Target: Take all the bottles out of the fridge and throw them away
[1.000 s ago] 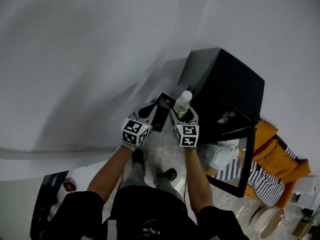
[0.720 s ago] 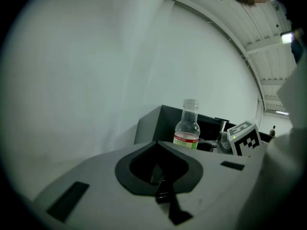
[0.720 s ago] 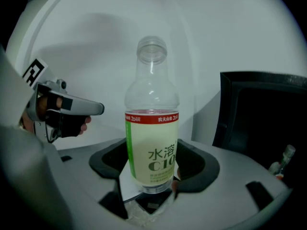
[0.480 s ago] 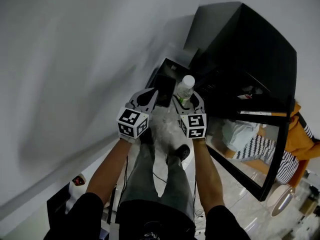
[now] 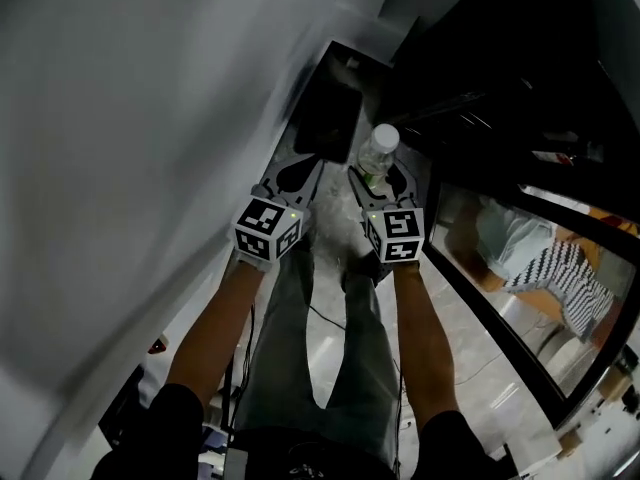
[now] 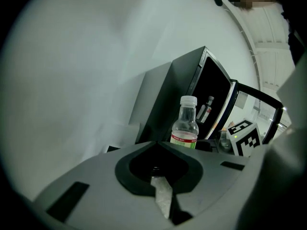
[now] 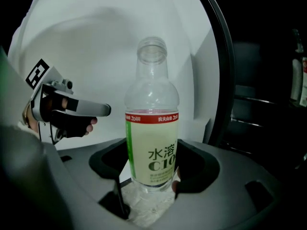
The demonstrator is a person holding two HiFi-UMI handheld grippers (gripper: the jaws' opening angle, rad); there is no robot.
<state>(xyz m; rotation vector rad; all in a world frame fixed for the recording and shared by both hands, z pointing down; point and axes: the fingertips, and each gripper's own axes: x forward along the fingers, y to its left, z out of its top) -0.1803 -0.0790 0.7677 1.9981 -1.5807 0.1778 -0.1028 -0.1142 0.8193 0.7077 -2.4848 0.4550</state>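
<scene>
My right claw (image 7: 151, 188) clamps the bottle (image 7: 151, 143) — label readable only in its view; left claw (image 6: 156, 145), nine o'clock, closed empty.

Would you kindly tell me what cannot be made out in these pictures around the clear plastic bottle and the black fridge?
- Clear plastic bottle with green label: lower half hidden by the right gripper, head view.
- Black fridge shelves: too dark in head view to count bottles.
- Dark bottles: cut off by the right edge, right gripper view.
- Dark box by the wall: head view, too dim to identify.
</scene>
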